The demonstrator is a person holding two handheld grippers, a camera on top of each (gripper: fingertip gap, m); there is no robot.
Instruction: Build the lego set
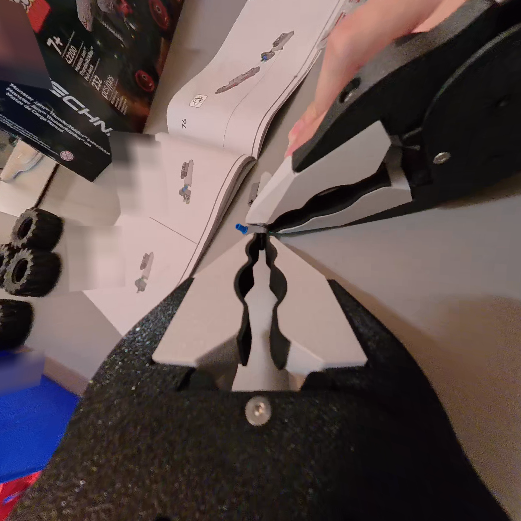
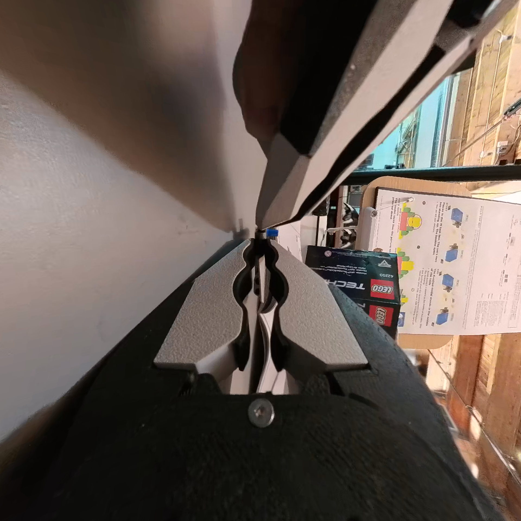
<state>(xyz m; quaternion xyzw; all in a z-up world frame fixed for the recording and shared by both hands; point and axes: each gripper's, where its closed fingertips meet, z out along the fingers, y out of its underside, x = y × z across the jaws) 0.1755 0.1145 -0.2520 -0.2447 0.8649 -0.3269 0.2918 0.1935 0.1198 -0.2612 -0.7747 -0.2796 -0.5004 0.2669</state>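
Note:
My two grippers meet tip to tip over the white table [image 1: 394, 267]. My left gripper [image 1: 260, 239] is shut on a small black piece [image 1: 261, 240] at its very tips. My right gripper [image 1: 255, 225] comes in from the upper right, held by a hand [image 1: 352, 70], and is shut, with a small blue pin [image 1: 241, 227] sticking out of its tips. In the right wrist view my right gripper [image 2: 260, 244] points up at the left gripper [image 2: 262, 225]. The blue pin [image 2: 272, 232] shows just where they touch. How the pin and the black piece join is hidden.
An open instruction booklet [image 1: 197, 141] lies just left of the grippers, with the dark set box [image 1: 84, 70] behind it. Black tyres [image 1: 33, 253] and a blue sheet [image 1: 28, 423] lie at the left. A small grey piece [image 1: 254, 191] lies by the booklet. A printed board [image 2: 451, 267] stands beyond the box [image 2: 361, 282]. My left and right fingertips are right by each other.

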